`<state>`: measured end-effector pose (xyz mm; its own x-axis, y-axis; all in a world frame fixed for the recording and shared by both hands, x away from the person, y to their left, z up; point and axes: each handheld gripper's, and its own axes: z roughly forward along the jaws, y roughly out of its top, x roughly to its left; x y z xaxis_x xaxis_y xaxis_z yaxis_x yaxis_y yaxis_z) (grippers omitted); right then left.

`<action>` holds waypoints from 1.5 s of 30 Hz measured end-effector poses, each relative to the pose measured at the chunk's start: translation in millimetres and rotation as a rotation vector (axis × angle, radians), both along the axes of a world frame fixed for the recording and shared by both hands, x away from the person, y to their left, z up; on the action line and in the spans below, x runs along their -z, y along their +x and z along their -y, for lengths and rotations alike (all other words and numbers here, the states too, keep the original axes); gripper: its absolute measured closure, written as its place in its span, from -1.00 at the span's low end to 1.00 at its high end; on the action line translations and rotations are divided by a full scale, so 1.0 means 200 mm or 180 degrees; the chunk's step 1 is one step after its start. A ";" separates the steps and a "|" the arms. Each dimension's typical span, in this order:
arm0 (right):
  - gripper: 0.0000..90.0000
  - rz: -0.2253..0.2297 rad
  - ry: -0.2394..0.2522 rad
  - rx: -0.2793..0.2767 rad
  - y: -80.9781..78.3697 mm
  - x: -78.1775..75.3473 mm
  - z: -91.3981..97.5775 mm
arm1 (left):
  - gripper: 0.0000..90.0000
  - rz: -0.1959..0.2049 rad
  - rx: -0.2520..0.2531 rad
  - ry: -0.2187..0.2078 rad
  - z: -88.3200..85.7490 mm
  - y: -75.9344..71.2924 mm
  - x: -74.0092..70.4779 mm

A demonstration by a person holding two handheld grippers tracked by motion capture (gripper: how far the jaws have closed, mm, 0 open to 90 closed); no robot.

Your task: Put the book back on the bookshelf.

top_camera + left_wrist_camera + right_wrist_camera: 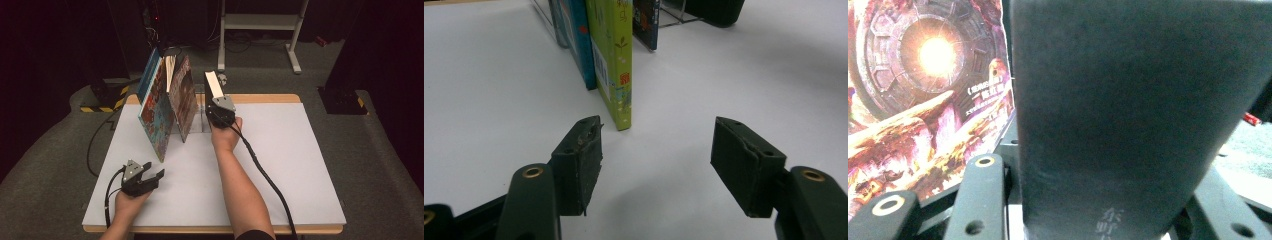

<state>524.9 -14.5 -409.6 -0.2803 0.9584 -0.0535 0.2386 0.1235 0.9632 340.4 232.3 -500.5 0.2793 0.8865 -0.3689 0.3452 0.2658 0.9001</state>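
Black book (214,85) stands upright at the table's (280,150) twelve o'clock edge, spine toward us, long axis vertical; our right gripper (220,116) clamps it between its jaws. At seven o'clock, our left gripper (151,174) rests half open, empty, aimed at two o'clock.

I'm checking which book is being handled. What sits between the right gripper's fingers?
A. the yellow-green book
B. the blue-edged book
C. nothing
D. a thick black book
D: in the right gripper view the black book stands between the fingers of the right gripper, and in the high view that gripper sits at the book's near edge.
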 end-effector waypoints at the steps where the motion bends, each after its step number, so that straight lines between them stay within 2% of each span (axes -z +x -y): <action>1: 0.16 -0.0004 -0.0001 0.0005 0.00 0.00 0.00 | -0.17 -0.0002 0.0003 0.0004 0.00 0.00 0.00; 7: 0.16 0.0001 0.0009 0.0069 0.00 0.00 -0.01 | -0.17 -0.0006 0.0004 -0.0037 -0.01 0.00 0.00; 15: 0.14 -0.0012 0.0088 0.0121 -0.01 0.00 -0.02 | -0.17 -0.0022 0.0010 -0.0019 -0.01 0.00 0.00; 21: 0.02 -0.0105 0.0182 -0.0022 -0.03 -0.03 0.01 | -0.17 -0.0019 0.0004 0.0002 0.00 0.00 0.00; 22: 0.01 -0.0132 0.0236 -0.0059 -0.04 -0.03 0.03 | -0.17 -0.0017 0.0004 0.0006 0.00 0.00 0.00; 26: 0.00 -0.0245 0.0347 -0.0189 -0.07 -0.04 0.08 | -0.17 -0.0014 0.0001 0.0008 0.00 0.00 0.00; 35: 0.04 -0.0334 0.0553 -0.0345 -0.15 -0.03 0.14 | -0.17 -0.0013 0.0010 0.0039 0.00 0.00 0.00; 39: 0.08 -0.0330 0.0522 -0.0338 -0.16 -0.03 0.14 | -0.17 -0.0010 0.0006 0.0027 0.00 0.00 0.00; 45: 0.14 -0.0192 0.0413 -0.0164 -0.17 -0.02 0.11 | -0.17 -0.0008 0.0002 0.0018 0.00 0.00 0.00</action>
<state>490.1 -36.7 -405.6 -0.3283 0.9404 0.0884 0.2932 0.0124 0.9560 340.2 232.6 -500.6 0.2789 0.8884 -0.3646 0.3475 0.2605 0.9008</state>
